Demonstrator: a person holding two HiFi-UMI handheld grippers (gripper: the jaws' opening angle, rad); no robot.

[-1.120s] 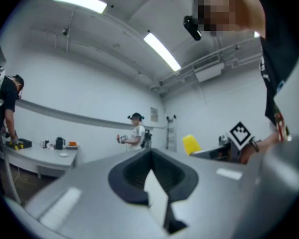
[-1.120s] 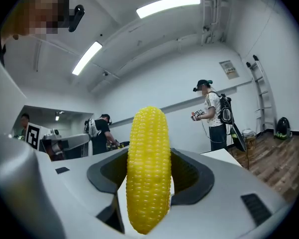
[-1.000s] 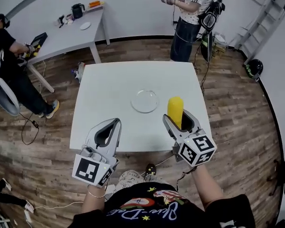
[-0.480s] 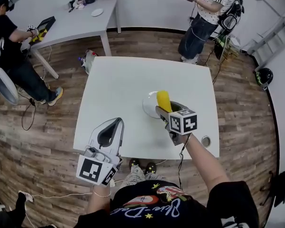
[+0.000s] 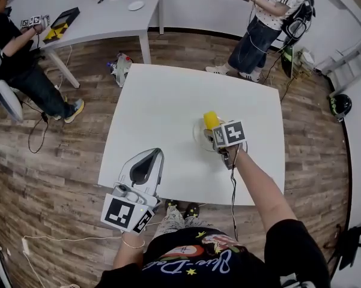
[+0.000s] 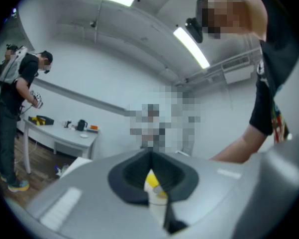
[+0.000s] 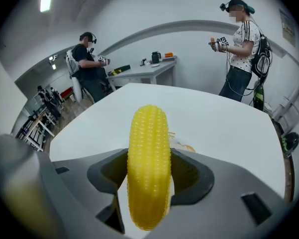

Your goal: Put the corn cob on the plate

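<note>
A yellow corn cob (image 5: 211, 120) stands upright between the jaws of my right gripper (image 5: 213, 129), which is shut on it. The cob hangs over the clear glass plate (image 5: 197, 134) near the middle of the white table (image 5: 162, 101). In the right gripper view the corn cob (image 7: 148, 163) fills the gap in my right gripper (image 7: 149, 156), and a bit of the plate (image 7: 183, 145) shows behind it. My left gripper (image 5: 154, 153) is shut and holds nothing at the table's front edge. In its own view my left gripper (image 6: 150, 154) points up at the room.
One person (image 5: 265, 23) stands beyond the table's far right corner, holding grippers. Another person (image 5: 15, 59) sits at the far left beside a grey table (image 5: 102, 14) with small items. Wooden floor with cables surrounds the white table.
My right gripper has carried the corn cob from the table's right side, inward and forward, to above the plate. The left gripper has stayed shut at the front edge.
</note>
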